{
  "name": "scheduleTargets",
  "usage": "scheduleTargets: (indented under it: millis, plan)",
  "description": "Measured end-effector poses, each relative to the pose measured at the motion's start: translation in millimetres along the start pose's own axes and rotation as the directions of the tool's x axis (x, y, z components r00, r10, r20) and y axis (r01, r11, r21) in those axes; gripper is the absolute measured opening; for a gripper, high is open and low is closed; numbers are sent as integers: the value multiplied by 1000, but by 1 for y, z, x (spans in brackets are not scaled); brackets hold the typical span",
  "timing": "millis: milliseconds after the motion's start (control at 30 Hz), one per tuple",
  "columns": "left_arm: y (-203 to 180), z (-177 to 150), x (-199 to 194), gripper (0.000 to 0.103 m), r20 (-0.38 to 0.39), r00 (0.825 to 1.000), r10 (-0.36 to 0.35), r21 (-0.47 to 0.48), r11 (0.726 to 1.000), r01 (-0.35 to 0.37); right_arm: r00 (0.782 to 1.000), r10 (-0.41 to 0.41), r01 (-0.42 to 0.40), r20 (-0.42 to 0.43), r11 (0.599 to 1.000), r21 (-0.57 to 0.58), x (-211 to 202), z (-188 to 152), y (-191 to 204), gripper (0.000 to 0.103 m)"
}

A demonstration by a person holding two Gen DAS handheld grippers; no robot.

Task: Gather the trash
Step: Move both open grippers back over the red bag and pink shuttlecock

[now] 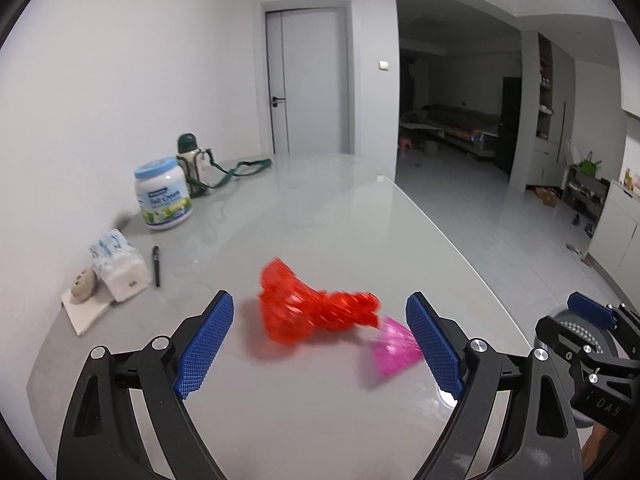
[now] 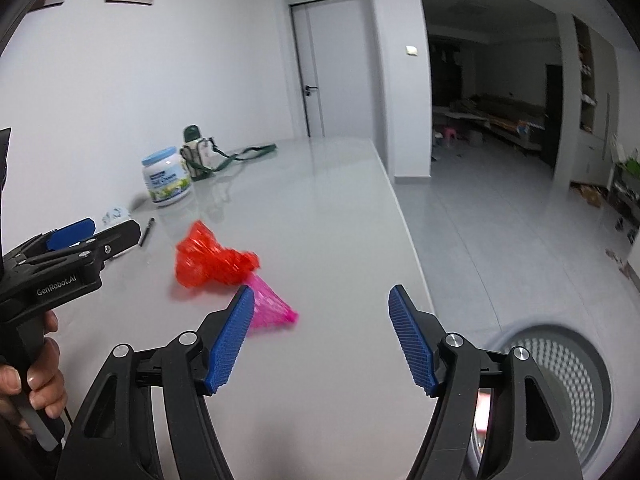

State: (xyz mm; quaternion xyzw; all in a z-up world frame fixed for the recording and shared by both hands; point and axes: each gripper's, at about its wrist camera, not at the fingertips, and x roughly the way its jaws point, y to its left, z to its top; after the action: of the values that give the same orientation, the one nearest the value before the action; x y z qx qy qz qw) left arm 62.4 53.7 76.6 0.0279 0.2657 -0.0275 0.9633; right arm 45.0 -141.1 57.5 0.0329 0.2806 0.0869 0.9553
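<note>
A crumpled red plastic wrapper [image 1: 312, 312] [image 2: 212, 262] lies blurred on the pale grey table [image 1: 320, 220] [image 2: 312, 208], with a pink wrapper [image 1: 394, 346] [image 2: 272, 304] touching its near right side. My left gripper [image 1: 320, 300] hovers just short of the red wrapper, its blue pads spread wide and touching nothing; it also shows at the left of the right wrist view, left gripper [image 2: 92, 232], held by a hand [image 2: 36, 380]. My right gripper [image 2: 322, 292] is open and empty, the pink wrapper just behind its left finger.
A round wire-mesh bin [image 2: 560, 380] [image 1: 580, 332] stands below the table's right edge. Along the wall sit a white jar [image 1: 162, 196], a green-capped bottle with a strap [image 1: 194, 164], a tissue pack [image 1: 118, 264] and a black pen [image 1: 156, 264].
</note>
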Motion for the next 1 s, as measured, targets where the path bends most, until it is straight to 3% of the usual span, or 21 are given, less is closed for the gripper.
scheduleTargets:
  millis: [167, 333, 533, 733, 1000]
  plan:
    - [21, 27, -5, 87, 42, 999, 32, 1, 999, -32, 998, 23, -20, 53, 999, -44, 1, 37, 19, 67]
    - [37, 44, 1, 91, 63, 996, 63, -1, 998, -63, 996, 43, -39, 82, 998, -53, 8, 58, 31, 73]
    - [51, 28, 36, 91, 1, 996, 85, -11, 996, -85, 998, 40, -42, -44, 997, -57, 56, 37, 42, 73]
    - [62, 11, 68, 91, -55, 997, 62, -31, 997, -64, 986, 22, -33, -168, 997, -63, 100, 5, 51, 73]
    - [75, -11, 101, 91, -129, 991, 45, -78, 995, -56, 972, -15, -25, -236, 986, -164, 122, -16, 56, 73]
